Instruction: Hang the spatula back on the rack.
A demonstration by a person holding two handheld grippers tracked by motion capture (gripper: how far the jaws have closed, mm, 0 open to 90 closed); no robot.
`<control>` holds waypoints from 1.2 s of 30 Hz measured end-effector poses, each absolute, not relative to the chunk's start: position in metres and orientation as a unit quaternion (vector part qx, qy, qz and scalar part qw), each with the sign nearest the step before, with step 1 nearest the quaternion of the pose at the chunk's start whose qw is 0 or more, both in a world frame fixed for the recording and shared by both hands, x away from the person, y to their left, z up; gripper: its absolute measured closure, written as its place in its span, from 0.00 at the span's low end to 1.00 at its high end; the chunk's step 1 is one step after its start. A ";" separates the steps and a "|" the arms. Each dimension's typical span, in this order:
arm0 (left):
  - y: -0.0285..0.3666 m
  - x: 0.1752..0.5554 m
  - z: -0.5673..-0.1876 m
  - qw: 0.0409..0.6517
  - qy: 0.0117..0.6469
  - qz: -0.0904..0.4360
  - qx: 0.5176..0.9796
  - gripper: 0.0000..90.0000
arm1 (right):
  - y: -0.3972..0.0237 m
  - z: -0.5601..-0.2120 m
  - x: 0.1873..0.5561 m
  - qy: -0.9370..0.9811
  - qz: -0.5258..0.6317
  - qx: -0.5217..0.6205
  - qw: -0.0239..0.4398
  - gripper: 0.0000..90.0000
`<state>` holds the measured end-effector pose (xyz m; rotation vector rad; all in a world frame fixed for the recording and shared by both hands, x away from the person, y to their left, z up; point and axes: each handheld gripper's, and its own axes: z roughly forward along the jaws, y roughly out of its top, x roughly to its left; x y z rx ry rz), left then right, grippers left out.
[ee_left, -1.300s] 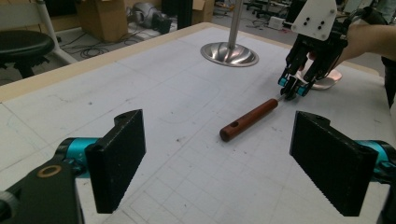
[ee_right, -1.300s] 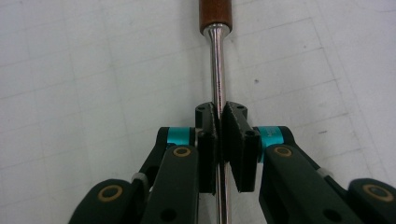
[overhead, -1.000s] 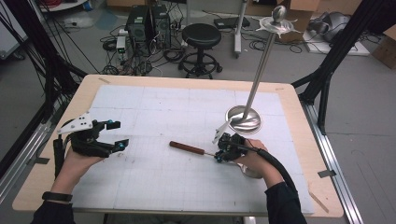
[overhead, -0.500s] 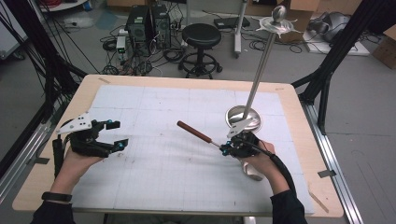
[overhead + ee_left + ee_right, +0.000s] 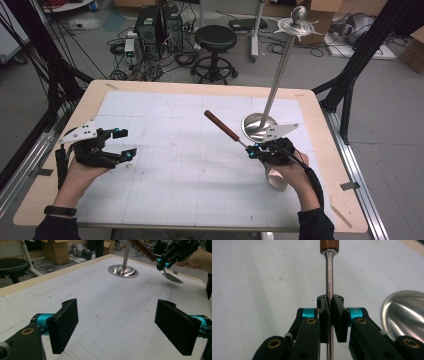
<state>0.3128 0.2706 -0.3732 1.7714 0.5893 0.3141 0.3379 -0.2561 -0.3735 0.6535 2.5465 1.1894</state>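
The spoon (image 5: 235, 134), a metal utensil with a reddish-brown wooden handle, is held above the right half of the table (image 5: 320, 125), clear of the gridded white mat (image 5: 165, 175). Its handle points up and away toward the far left, while its bowl hangs below the person's right hand (image 5: 290, 167). The right gripper (image 5: 256, 148) is clamped on the thin metal shaft just below the wooden handle; in the right gripper view the two black pads press the shaft (image 5: 329, 290) from both sides, with no gap visible. In the left gripper view the bowl of the spoon (image 5: 172, 278) hangs under that gripper, off the mat.

Just beyond the spoon stands a metal stand (image 5: 272, 95): a round dished base resting on the mat, with a slim pole rising to a small disc and ball at the top. The spoon and the stand are near each other but apart.

The left gripper (image 5: 125, 144) rests low over the left side of the mat, well apart from the spoon, its jaws spread wide with nothing between them.
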 end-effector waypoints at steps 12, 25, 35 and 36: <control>0.272 0.312 -0.372 0.588 0.255 0.137 0.755 0.21 | -0.292 -0.342 0.320 0.808 0.490 0.261 0.198 0.95; 0.272 0.313 -0.373 0.586 0.255 0.138 0.757 0.21 | -0.327 -0.312 0.300 0.730 0.549 0.297 0.279 0.94; 0.271 0.312 -0.373 0.588 0.254 0.137 0.756 0.21 | -0.337 -0.300 0.292 0.690 0.573 0.312 0.314 0.94; 0.271 0.312 -0.373 0.588 0.254 0.137 0.756 0.21 | -0.339 -0.298 0.291 0.685 0.574 0.314 0.321 0.94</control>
